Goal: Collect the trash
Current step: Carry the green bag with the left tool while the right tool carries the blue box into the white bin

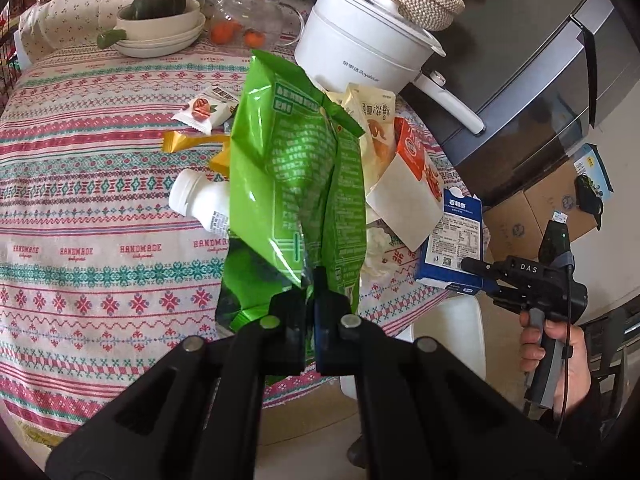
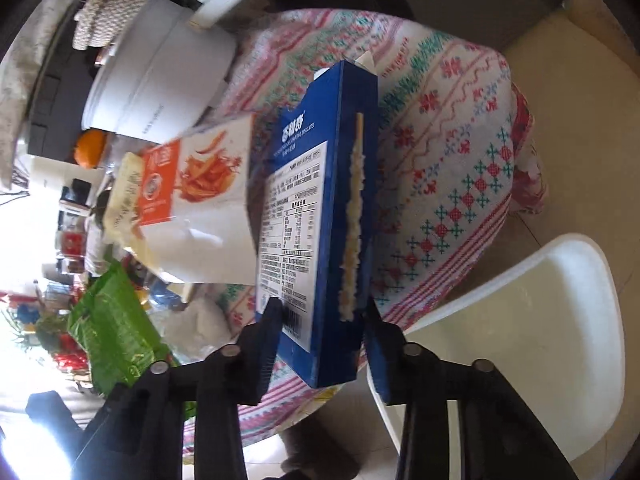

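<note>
I've got the green bag point(image 1: 296, 184) pinched by its bottom edge in the left gripper point(image 1: 311, 312), jaws fully closed on the foil, bag standing up off the patterned tablecloth point(image 1: 80, 208) above the rest of the litter. The right gripper point(image 2: 320, 312) straddles the lower end of the blue box point(image 2: 320, 208), which sits at the table edge nearest the white chair point(image 2: 520, 312). Its jaws are partly open around the box, and both fingers look to be touching the box's sides, so I read it as gripped, though pressure is hard to confirm.

To do this well, I'd judge: lift the bag straight up so its loose top doesn't drag the orange-and-white packet point(image 1: 416, 168) or the white bottle point(image 1: 200, 200). On the box, squeeze firmly before lifting; the faces are slick and it could pivot out. Keep clear of the white pot point(image 1: 360, 48) handle just behind.

Left behind on the cloth, I judge as trash: bottle, small candy wrapper point(image 1: 202, 110), gold wrapper point(image 1: 192, 142), beige snack packet point(image 1: 376, 120). No bin shows in either view.
</note>
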The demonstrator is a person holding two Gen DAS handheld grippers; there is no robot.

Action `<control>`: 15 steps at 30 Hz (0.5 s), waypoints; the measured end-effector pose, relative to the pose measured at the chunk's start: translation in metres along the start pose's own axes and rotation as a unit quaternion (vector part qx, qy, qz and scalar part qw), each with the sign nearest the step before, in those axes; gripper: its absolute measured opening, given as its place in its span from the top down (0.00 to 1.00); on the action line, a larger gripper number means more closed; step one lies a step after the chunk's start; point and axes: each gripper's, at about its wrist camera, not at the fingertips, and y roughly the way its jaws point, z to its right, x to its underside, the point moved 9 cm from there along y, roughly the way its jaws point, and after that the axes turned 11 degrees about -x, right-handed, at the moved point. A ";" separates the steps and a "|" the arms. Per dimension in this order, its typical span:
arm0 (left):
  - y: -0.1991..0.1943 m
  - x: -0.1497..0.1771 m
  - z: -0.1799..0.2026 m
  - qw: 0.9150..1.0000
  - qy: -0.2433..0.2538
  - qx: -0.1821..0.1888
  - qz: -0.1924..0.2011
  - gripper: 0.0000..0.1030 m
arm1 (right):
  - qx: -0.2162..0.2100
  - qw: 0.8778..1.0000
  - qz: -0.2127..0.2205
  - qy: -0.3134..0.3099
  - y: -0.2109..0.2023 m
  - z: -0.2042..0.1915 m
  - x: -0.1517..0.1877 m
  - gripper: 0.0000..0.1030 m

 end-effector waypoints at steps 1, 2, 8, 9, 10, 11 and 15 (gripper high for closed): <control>-0.002 0.000 0.001 1.000 0.000 0.000 0.003 0.97 | -0.007 1.000 0.003 -0.006 -0.003 -0.004 -0.001 0.70; -0.004 0.001 0.001 1.000 0.001 0.001 0.005 0.97 | -0.021 1.000 0.004 -0.011 -0.010 -0.018 -0.019 0.71; -0.017 0.003 0.011 1.000 0.007 0.008 0.019 0.97 | -0.033 0.997 0.014 -0.066 -0.020 -0.047 -0.016 0.76; -0.018 0.003 0.012 1.000 0.009 0.010 0.021 0.97 | -0.036 0.997 0.014 -0.067 -0.023 -0.047 -0.012 0.76; -0.020 0.004 0.014 1.000 0.011 0.011 0.023 0.97 | -0.037 0.997 0.015 -0.067 -0.023 -0.045 -0.016 0.76; -0.024 0.007 0.014 0.999 0.013 0.013 0.026 0.97 | -0.039 0.997 0.019 -0.066 -0.025 -0.046 -0.017 0.76; -0.032 0.014 0.024 0.999 0.027 0.024 0.032 0.97 | -0.064 0.995 0.033 -0.068 -0.044 -0.051 -0.016 0.76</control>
